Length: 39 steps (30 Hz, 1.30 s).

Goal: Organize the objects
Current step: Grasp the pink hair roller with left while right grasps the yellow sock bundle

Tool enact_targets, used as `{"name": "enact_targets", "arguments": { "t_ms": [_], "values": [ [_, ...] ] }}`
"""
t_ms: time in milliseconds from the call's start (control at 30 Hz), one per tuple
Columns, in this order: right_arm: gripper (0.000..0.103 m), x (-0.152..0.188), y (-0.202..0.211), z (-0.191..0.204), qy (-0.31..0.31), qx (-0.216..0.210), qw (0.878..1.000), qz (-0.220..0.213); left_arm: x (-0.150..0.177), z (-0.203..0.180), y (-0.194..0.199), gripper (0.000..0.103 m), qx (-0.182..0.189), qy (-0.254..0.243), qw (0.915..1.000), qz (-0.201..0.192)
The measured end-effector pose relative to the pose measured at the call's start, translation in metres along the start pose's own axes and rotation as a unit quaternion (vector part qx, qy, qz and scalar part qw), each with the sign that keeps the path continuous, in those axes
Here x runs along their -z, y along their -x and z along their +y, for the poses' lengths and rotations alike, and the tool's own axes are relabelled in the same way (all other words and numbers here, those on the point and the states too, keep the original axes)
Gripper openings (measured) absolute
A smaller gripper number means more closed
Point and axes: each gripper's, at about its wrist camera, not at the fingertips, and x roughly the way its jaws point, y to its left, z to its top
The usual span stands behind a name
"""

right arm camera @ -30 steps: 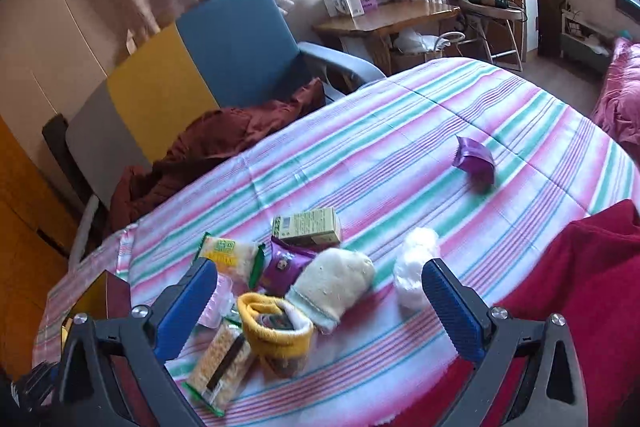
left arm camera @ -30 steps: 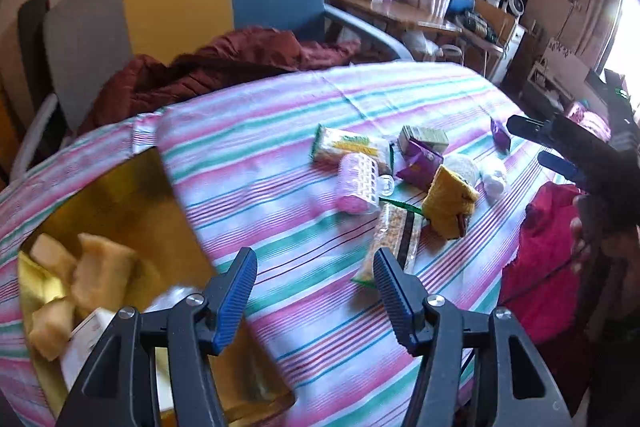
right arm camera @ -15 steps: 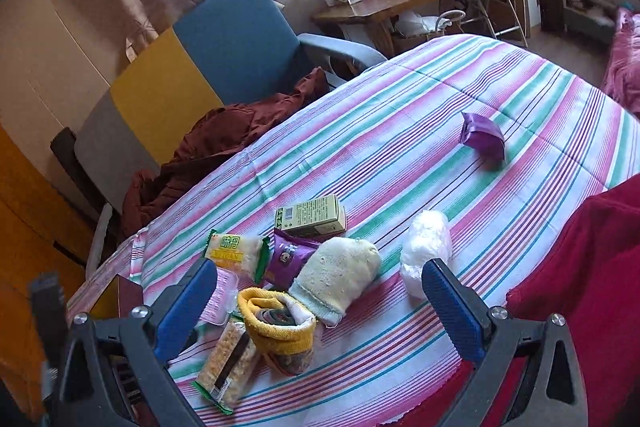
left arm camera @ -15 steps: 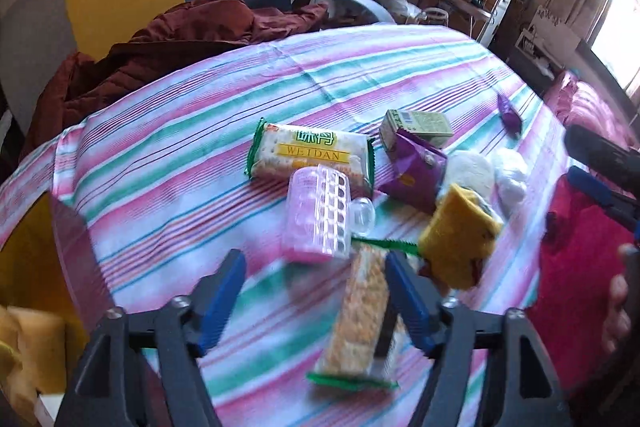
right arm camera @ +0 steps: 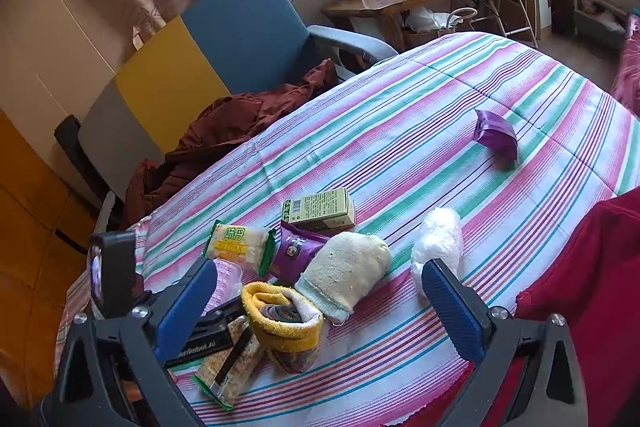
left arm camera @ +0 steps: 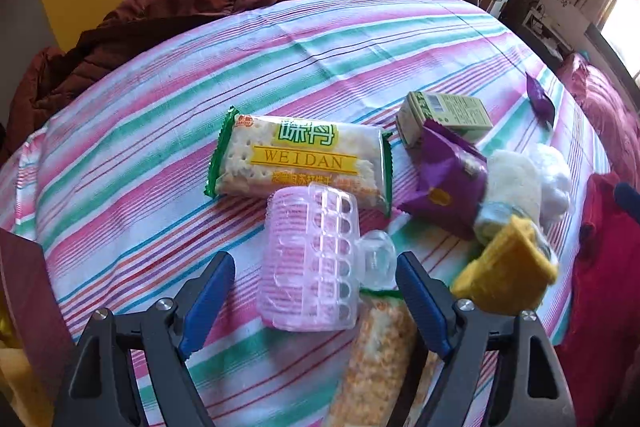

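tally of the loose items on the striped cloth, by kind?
Snack packs: 4 — cracker pack, grain bar, purple pack, small purple pack
Boxes: 1 — green box
Hair rollers: 1 — pink roller
Socks/mitts: 2 — yellow sock, cream mitt
White bundles: 1 — white bundle
Total: 9

The left gripper [left arm camera: 314,283] hangs over the striped cloth [left arm camera: 160,131] with its 2 blue fingers [left arm camera: 206,301] spread wide, a pink hair roller [left arm camera: 310,261] lying between them, untouched. Just beyond lies a WEIDAN cracker pack [left arm camera: 300,159], with a purple pouch [left arm camera: 444,187] and a green box [left arm camera: 448,115] to its right.
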Motion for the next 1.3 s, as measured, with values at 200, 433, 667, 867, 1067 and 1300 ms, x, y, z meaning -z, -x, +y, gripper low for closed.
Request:
{"name": "enact_targets", "arguments": {
  "t_ms": [200,433,667,867,1067,1300],
  "values": [
    [0.103,0.002,-0.004,0.004,0.012,0.004,1.0,0.008,-0.001,0.001,-0.003,0.065,-0.01,0.006,0.9999,-0.002],
    [0.103,0.008,-0.018,0.015,0.044,-0.003,0.998,0.042,0.014,0.018,0.01,0.064,0.016,0.045,0.9985,-0.026],
    [0.103,0.021,-0.033,0.03,0.086,-0.009,0.993,0.082,0.031,0.017,0.04,0.064,-0.005,0.045,0.9966,-0.068],
    [0.093,0.036,-0.05,0.045,0.127,-0.005,0.985,0.12,0.055,0.017,0.07,0.064,-0.014,0.052,0.9937,-0.098],
    [0.083,0.044,-0.069,0.047,0.136,0.011,0.978,0.157,0.079,0.027,0.106,0.064,-0.034,0.06,0.989,-0.131],
    [0.042,0.046,-0.071,0.053,0.161,0.028,0.976,0.146,0.114,0.04,0.155,0.064,-0.078,0.061,0.9783,-0.182]
  ]
}}
